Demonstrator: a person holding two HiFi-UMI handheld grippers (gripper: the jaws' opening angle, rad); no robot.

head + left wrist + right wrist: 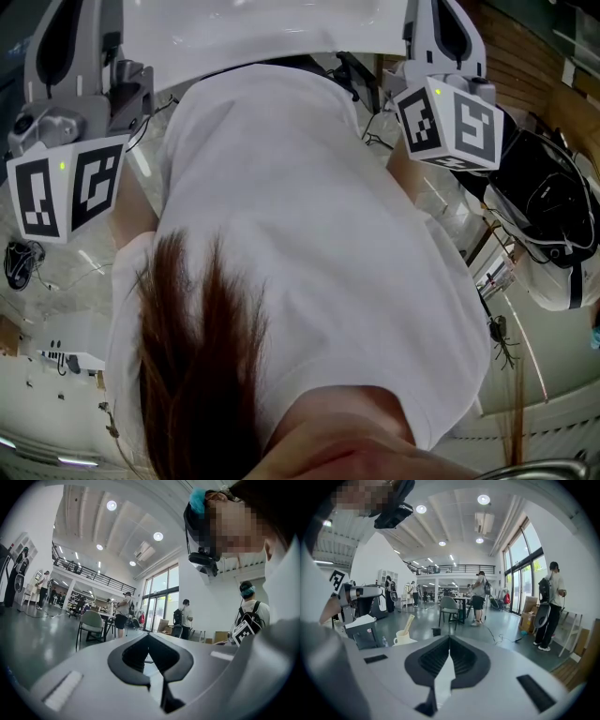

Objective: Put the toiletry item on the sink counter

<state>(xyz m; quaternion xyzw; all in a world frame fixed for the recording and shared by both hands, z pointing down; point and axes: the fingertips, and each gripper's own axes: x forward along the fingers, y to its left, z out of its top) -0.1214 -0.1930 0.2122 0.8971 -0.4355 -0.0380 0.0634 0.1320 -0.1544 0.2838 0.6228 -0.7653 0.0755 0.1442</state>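
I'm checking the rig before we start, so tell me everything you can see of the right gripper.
The right gripper has a pale grey, plastic-looking body and dark ribbed fingers whose tips meet, shut on nothing. Its cube of black-and-white square markers sits beside the person's white shirt. It points into an open hall.

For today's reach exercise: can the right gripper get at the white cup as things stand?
Probably not yet: the right gripper is shut and the white cup sits left of its jaws, otherwise unblocked.

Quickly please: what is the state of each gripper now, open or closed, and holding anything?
Left grey gripper: closed, jaws together, holding nothing.
Right grey gripper: closed, jaws together, holding nothing.
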